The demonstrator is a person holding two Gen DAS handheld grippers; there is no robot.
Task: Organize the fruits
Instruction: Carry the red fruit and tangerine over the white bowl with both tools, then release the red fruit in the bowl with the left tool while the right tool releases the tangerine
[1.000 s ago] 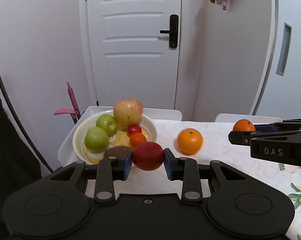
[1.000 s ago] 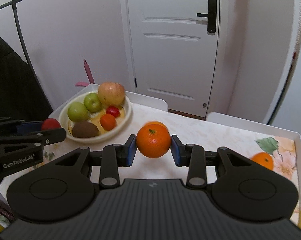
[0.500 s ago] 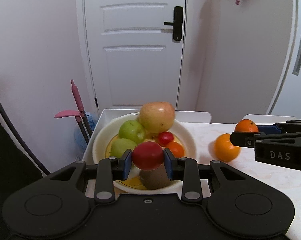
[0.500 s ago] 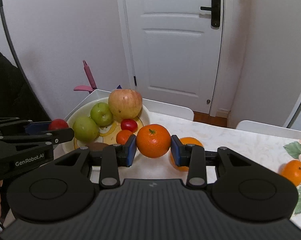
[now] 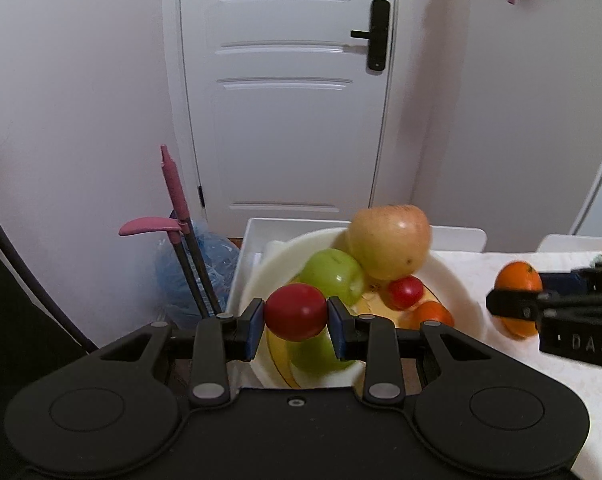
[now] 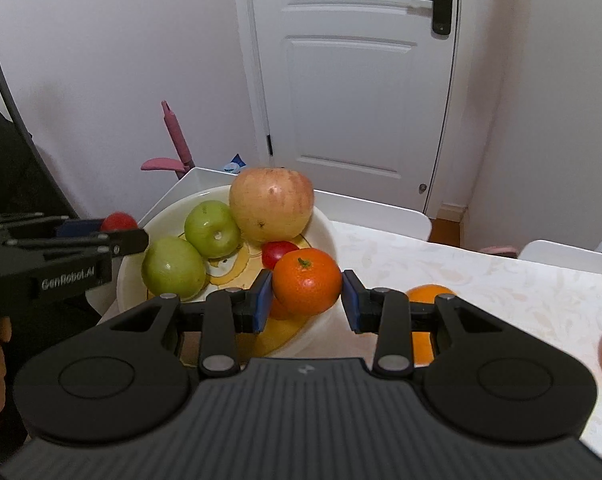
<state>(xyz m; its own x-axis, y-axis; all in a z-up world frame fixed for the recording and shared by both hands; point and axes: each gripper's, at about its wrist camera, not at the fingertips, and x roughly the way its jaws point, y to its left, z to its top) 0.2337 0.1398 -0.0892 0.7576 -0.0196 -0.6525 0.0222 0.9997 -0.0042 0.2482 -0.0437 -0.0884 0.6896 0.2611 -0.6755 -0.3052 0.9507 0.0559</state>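
Fruits fill the white bowl (image 6: 325, 236) on the table (image 6: 481, 280); above its rim, the left gripper (image 5: 295, 319) clamps a red tomato (image 5: 295, 312), the right gripper (image 6: 307, 294) an orange (image 6: 307, 287).

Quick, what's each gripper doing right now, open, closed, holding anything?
Left gripper: closed on a round red fruit.
Right gripper: closed on a round orange citrus fruit.

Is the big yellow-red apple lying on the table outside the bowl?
No, the big apple sits inside the white bowl, leaning against a green apple.
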